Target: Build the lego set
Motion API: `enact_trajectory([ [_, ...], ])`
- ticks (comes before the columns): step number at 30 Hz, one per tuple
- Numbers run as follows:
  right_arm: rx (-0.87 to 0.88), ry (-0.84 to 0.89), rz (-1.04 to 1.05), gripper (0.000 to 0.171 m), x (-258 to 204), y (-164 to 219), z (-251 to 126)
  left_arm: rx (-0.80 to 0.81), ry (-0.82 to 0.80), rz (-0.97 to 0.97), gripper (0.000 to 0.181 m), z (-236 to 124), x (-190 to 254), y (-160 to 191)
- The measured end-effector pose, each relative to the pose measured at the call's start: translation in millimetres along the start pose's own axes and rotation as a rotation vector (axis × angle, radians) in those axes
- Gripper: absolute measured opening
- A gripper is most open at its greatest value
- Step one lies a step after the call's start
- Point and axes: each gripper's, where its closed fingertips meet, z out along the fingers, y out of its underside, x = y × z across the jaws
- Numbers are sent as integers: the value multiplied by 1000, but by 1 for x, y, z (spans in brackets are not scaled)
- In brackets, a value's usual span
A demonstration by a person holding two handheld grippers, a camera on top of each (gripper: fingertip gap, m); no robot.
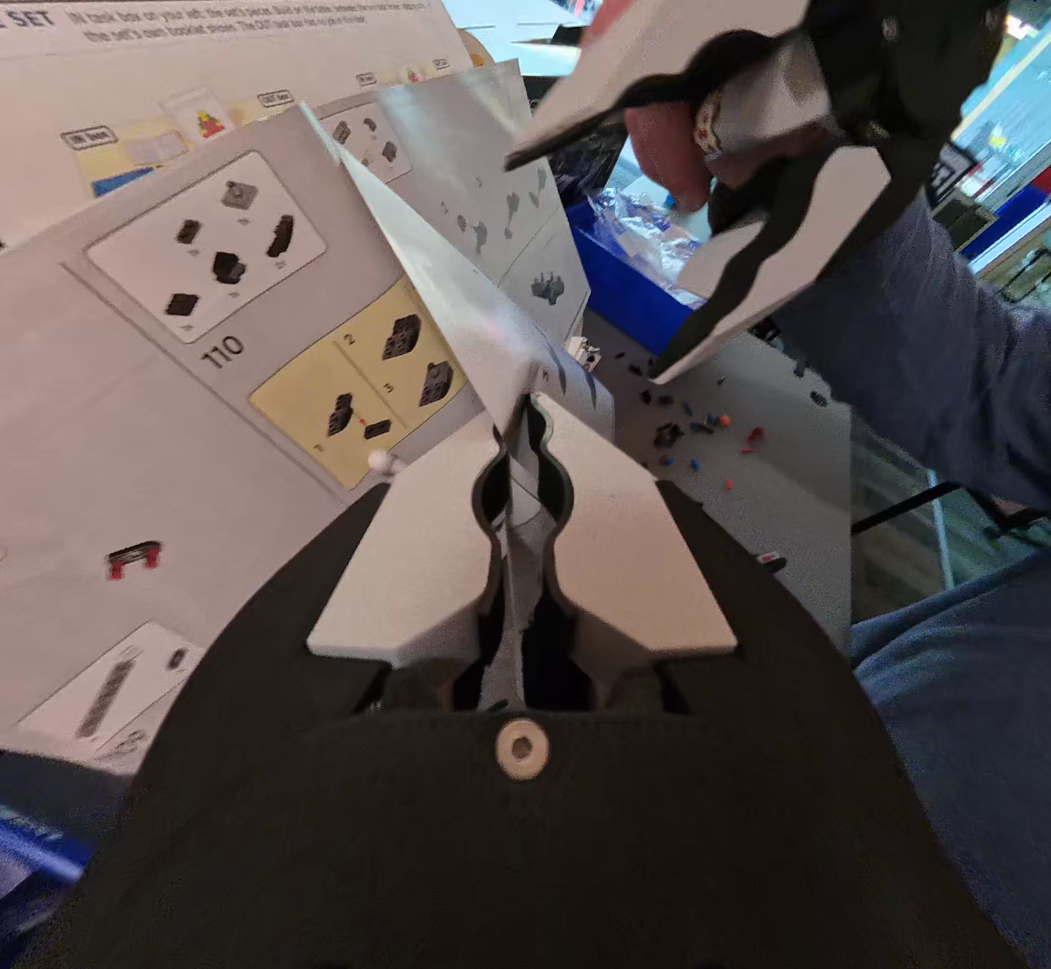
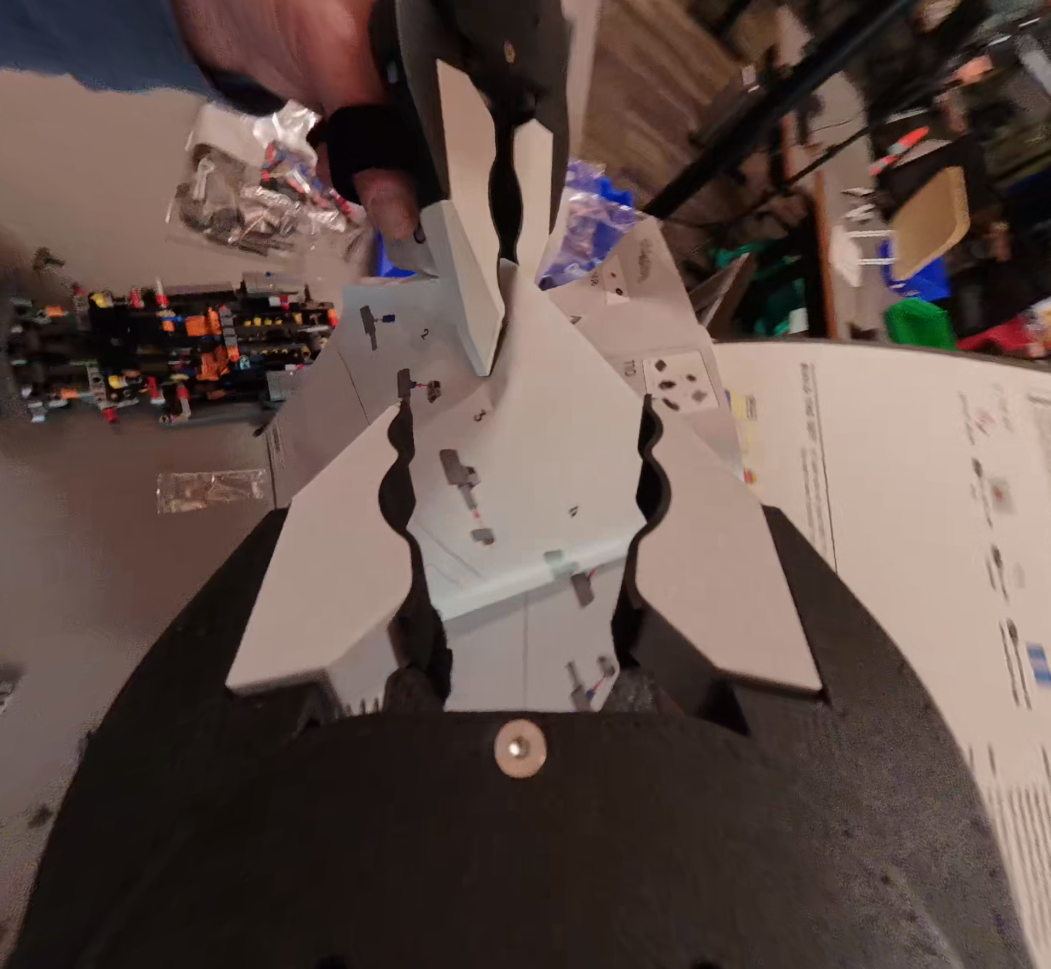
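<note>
An open instruction booklet [image 1: 227,316] lies on the table. My left gripper [image 1: 526,410] is shut on one of its pages [image 1: 455,287] and holds that page lifted, standing on edge. The same grip shows from above in the right wrist view [image 2: 500,282]. My right gripper [image 2: 526,410] is open and empty, hovering over the lifted page [image 2: 540,458]; it also shows in the left wrist view [image 1: 586,267], above and to the right of the page. A partly built black model [image 2: 170,339] with orange and yellow parts lies on the table to the left.
A big printed task sheet [image 2: 881,543] lies under the booklet. Bags of parts [image 2: 244,202] and a small clear bag [image 2: 210,489] lie near the model. A blue bin [image 1: 620,282] holds plastic bags. Small loose pieces [image 1: 705,430] are scattered on the table. A black-and-red piece [image 1: 133,558] rests on the booklet. The gap from one gripper's tips to the other's is roughly 4 cm. Both grippers' tips are roughly 35 cm from the partly built black model [image 2: 170,339].
</note>
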Motion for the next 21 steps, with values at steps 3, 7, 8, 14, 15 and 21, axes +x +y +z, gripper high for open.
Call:
enact_trajectory([
  [3, -59, -149, -15, 70, 10, -6, 29, -73, 10, 34, 0, -10, -6, 8],
  [7, -161, -343, 11, 53, 10, -3, 56, -110, 17, 72, 0, -22, -13, 8],
  [8, -196, -376, 20, 51, 9, 1, 61, -113, 11, 88, 0, -25, -15, 7],
  [14, -205, -508, 79, 0, 7, 5, 68, -107, -15, 143, 13, -40, -23, 9],
  [15, -196, -525, 103, 0, 7, 5, 67, -69, -9, 134, 18, -45, -23, 9],
  [21, -113, -511, 232, 0, 22, 4, 58, 167, -3, 64, 54, -76, -34, 27],
])
